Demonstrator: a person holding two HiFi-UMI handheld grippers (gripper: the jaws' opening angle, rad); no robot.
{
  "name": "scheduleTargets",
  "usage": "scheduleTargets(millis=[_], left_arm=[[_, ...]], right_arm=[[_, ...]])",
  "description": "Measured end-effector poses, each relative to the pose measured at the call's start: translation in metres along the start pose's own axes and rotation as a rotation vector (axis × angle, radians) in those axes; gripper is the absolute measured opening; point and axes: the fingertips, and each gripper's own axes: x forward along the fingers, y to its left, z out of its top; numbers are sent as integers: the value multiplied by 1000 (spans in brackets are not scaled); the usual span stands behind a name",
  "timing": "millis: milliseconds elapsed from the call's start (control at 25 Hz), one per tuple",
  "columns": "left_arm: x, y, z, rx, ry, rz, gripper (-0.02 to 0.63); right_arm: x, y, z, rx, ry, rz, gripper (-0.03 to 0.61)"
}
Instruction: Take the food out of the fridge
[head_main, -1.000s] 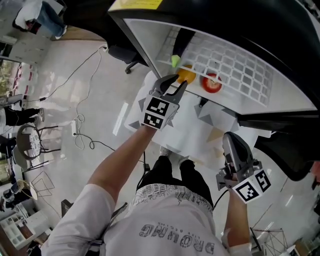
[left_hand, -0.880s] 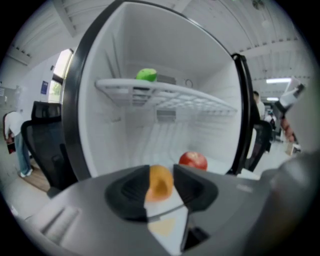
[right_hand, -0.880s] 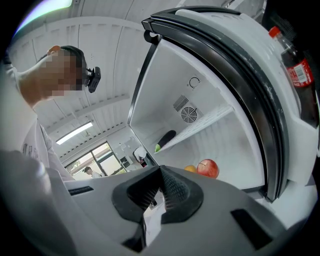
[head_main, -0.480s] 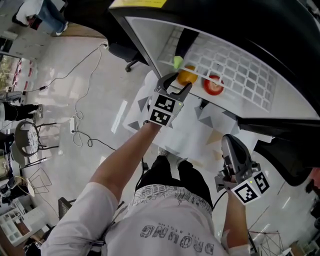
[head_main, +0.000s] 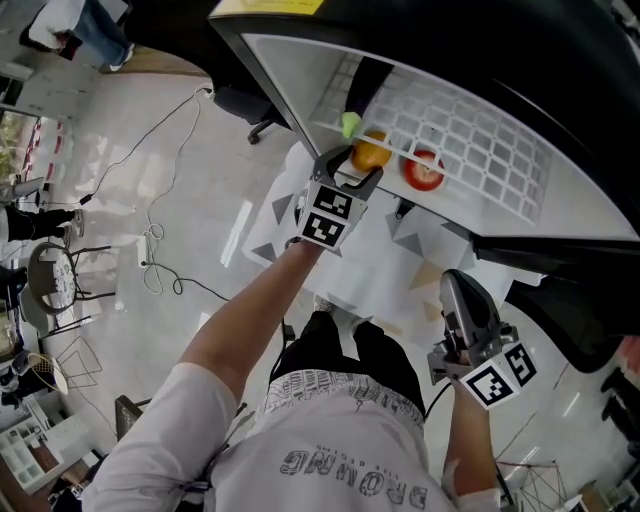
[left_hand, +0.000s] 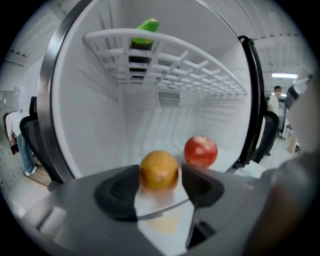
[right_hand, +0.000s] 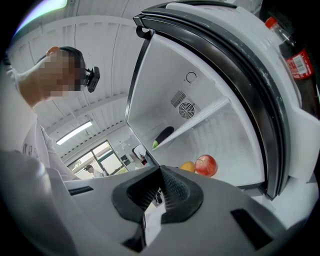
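My fridge (left_hand: 90, 115) stands open, white inside, and near the front edge of its floor sits a round orange (left_hand: 159, 171), between the opening jaws of my left gripper (left_hand: 160, 176), which don't press on it. A red apple (left_hand: 201, 151) rests near it, to its right and a little deeper in. A long green vegetable (left_hand: 145, 27) lies on the white wire shelf (left_hand: 200, 70) above, at its front left edge

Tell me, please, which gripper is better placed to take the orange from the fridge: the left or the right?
Left. The left gripper is at the fridge, its jaws opening with the orange between them. The right gripper is outside it, jaws together, away from the fruit.
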Motion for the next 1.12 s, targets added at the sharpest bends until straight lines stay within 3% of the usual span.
scheduleTargets(millis=[560, 1120], left_arm=[[3, 2, -2, 3, 25, -7, 254], [-25, -13, 22, 7, -31, -69, 252]], right_arm=[[2, 0, 2, -3, -5, -2, -11], [-1, 16, 11, -16, -50, -12, -11]])
